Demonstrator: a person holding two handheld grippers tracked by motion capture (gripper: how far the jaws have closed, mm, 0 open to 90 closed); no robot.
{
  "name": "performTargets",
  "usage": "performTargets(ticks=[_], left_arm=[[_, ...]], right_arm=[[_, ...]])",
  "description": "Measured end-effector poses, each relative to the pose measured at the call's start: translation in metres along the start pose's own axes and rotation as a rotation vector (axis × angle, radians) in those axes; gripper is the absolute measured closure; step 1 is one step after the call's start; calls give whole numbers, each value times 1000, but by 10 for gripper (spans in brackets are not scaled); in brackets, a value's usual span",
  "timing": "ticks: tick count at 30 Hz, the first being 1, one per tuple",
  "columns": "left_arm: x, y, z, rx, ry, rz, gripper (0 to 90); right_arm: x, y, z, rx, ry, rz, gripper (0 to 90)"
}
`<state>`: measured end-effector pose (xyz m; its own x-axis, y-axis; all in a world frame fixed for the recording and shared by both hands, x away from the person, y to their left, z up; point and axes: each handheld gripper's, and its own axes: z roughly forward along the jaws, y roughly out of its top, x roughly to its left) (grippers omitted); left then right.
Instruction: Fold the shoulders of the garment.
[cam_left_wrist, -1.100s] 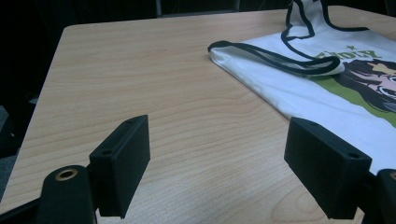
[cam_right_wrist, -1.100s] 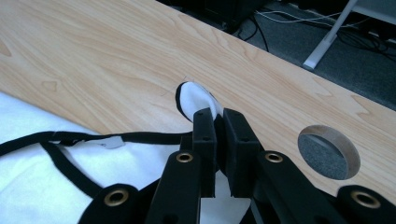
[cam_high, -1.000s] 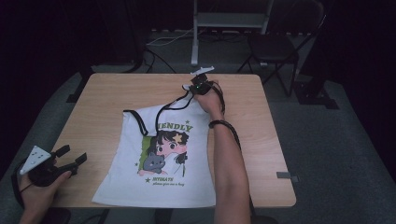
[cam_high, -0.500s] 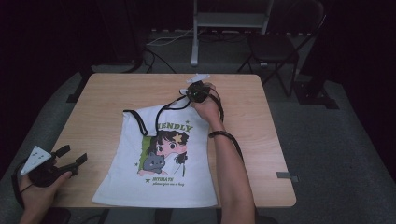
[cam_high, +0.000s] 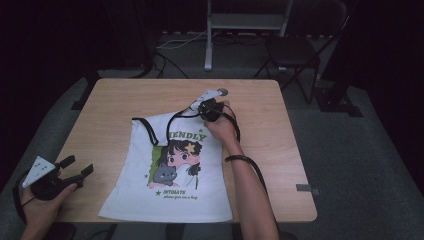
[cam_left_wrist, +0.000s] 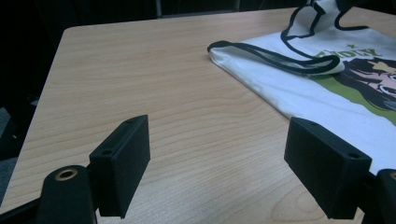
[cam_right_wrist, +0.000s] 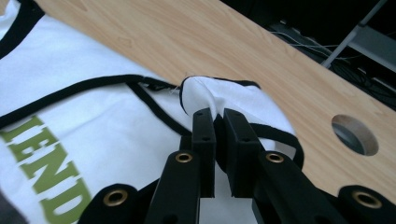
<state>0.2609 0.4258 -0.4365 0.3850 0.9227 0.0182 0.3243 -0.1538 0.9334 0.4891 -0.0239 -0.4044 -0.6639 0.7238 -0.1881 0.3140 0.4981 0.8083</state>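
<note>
R arm outstretched, right tool (cam_right_wrist: 219, 123) clamping tank top (cam_high: 170, 175) strap; left tool (cam_left_wrist: 217, 163) open, low over surface (cam_high: 125, 100) edge.

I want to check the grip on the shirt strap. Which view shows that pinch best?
The right gripper view: the right gripper is shut on the shirt strap, seen close. The high view shows it small; the left gripper view catches its far edge.

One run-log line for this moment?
right gripper: shut on tank top strap | left gripper: open, off the cloth | table: top lies flat
</note>
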Motion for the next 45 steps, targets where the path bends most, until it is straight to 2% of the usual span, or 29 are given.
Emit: performTargets(ticks=[6, 25, 45], left_arm=[[-1, 0, 0, -3, 1, 6, 221], [-2, 0, 1, -5, 2, 16, 221], [-2, 0, 1, -5, 2, 17, 221]], right_arm=[[12, -4, -4, -1, 6, -12, 838], [22, -7, -13, 4, 9, -14, 831], [34, -12, -19, 15, 34, -55, 827]])
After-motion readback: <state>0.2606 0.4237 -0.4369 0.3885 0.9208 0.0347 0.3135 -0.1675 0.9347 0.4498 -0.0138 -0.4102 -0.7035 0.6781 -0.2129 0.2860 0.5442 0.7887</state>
